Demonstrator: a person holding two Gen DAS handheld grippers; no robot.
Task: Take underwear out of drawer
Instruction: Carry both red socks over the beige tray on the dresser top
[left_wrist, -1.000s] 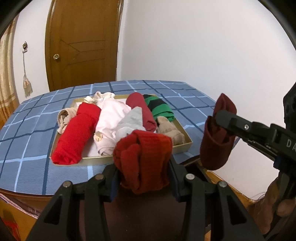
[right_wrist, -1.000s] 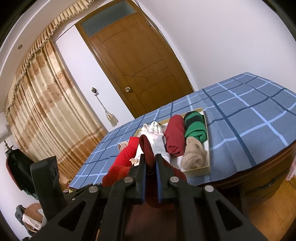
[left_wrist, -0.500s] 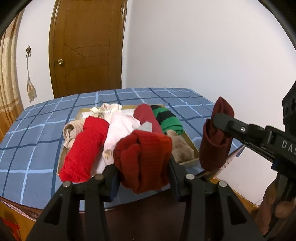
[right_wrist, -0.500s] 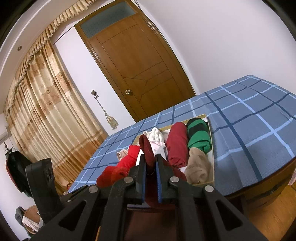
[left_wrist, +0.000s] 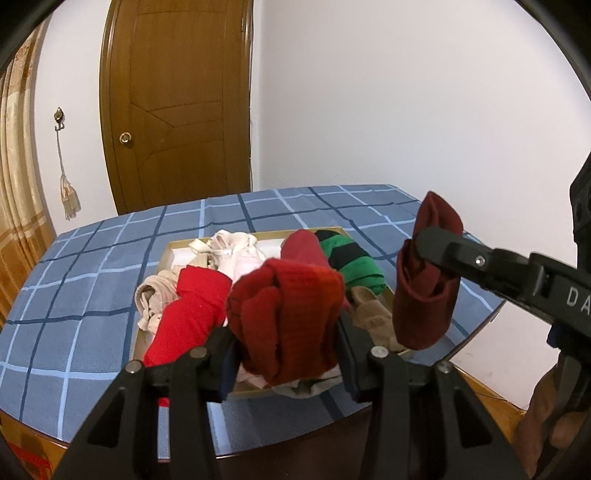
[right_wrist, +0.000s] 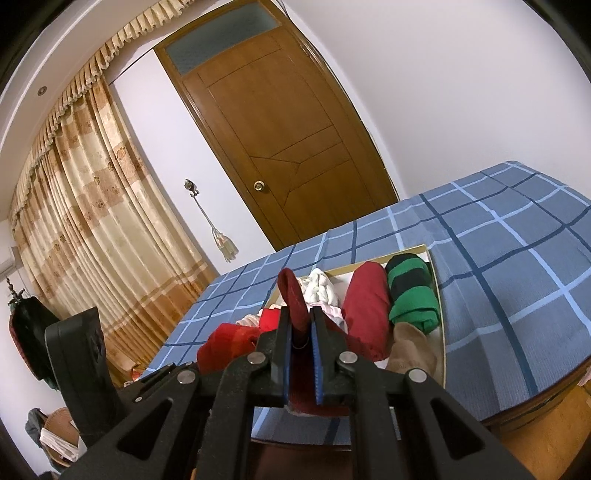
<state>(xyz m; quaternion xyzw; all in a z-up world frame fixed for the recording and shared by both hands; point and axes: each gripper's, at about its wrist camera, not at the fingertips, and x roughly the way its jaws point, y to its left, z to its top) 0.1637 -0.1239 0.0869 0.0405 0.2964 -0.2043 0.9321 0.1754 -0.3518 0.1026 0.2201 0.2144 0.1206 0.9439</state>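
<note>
My left gripper (left_wrist: 286, 354) is shut on a bunched red knit garment (left_wrist: 288, 317), held above the near end of the shallow drawer tray (left_wrist: 164, 254). My right gripper (right_wrist: 301, 328) is shut on a folded dark maroon garment (right_wrist: 293, 299); it also shows in the left wrist view (left_wrist: 424, 280) at the right. The tray (right_wrist: 437, 280) lies on a blue checked table and holds a bright red roll (left_wrist: 188, 314), a dark red roll (right_wrist: 367, 310), a green and black striped roll (right_wrist: 412, 291), pale pink and white pieces (left_wrist: 232, 251) and beige pieces (right_wrist: 412, 350).
The blue checked tablecloth (left_wrist: 74, 280) covers a round table with a dark wooden rim. A wooden door (left_wrist: 177, 103) and white wall stand behind. Beige curtains (right_wrist: 81, 206) hang at the left. Wooden floor (right_wrist: 546, 443) lies at the right.
Both grippers have risen and moved forward over the table with their garments still held. The tray now sits closer and lower in both views.
</note>
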